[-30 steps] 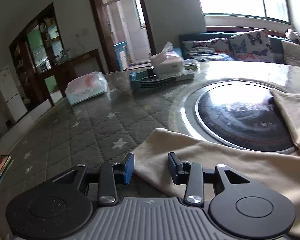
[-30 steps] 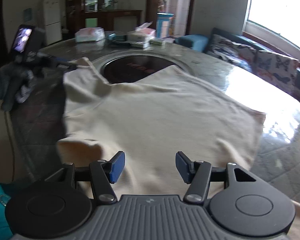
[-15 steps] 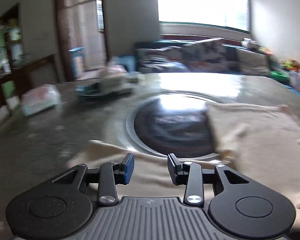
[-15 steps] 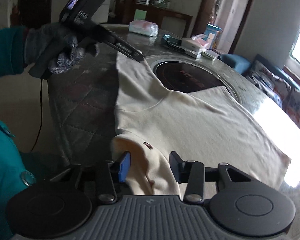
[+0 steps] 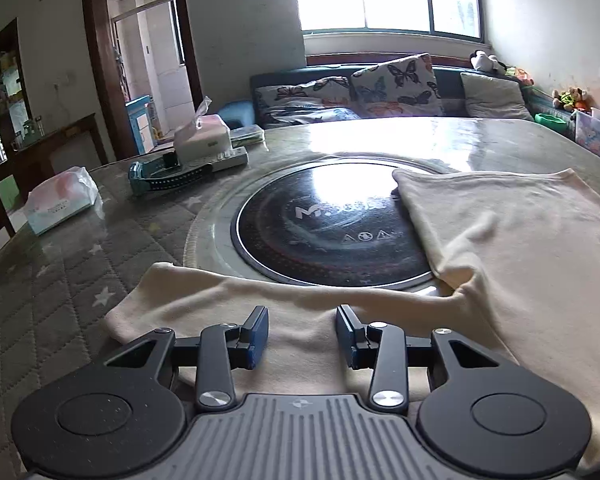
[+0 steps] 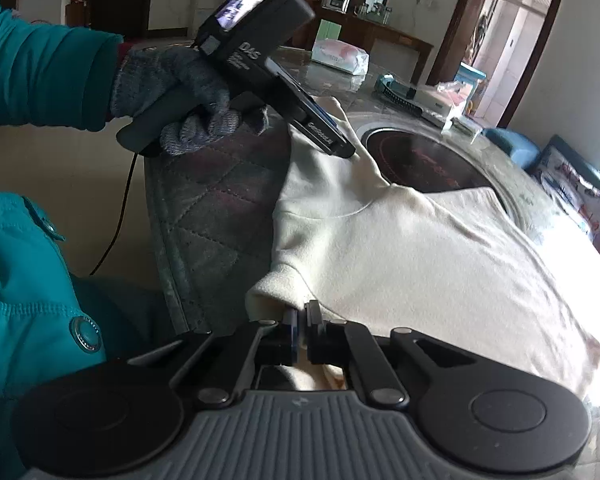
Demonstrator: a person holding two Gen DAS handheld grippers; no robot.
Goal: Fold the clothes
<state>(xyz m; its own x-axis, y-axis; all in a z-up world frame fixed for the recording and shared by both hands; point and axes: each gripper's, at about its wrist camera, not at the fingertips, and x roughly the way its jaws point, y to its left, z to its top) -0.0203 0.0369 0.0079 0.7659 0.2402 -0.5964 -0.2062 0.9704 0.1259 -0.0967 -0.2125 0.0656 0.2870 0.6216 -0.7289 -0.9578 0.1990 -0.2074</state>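
A cream long-sleeved shirt (image 6: 412,248) lies spread on the round table, partly over the black hotplate. My right gripper (image 6: 301,326) is shut on the shirt's near shoulder edge at the table rim. My left gripper (image 5: 302,330) is open, its jaws just above the flat left sleeve (image 5: 236,300). It also shows in the right wrist view (image 6: 340,144), held by a gloved hand, its tips down on the sleeve. The shirt's body (image 5: 532,248) lies to the right in the left wrist view.
A black round hotplate (image 5: 332,224) sits in the table's middle. A tissue pack (image 5: 60,200), a teal object (image 5: 168,174), a tissue box (image 5: 202,136) and a remote lie at the far left. The quilted table edge (image 6: 196,232) is near my body. A sofa stands behind.
My right gripper has closed on the shirt's shoulder edge; it was open half a second ago. My left gripper has swung right and settled over the sleeve, still open.
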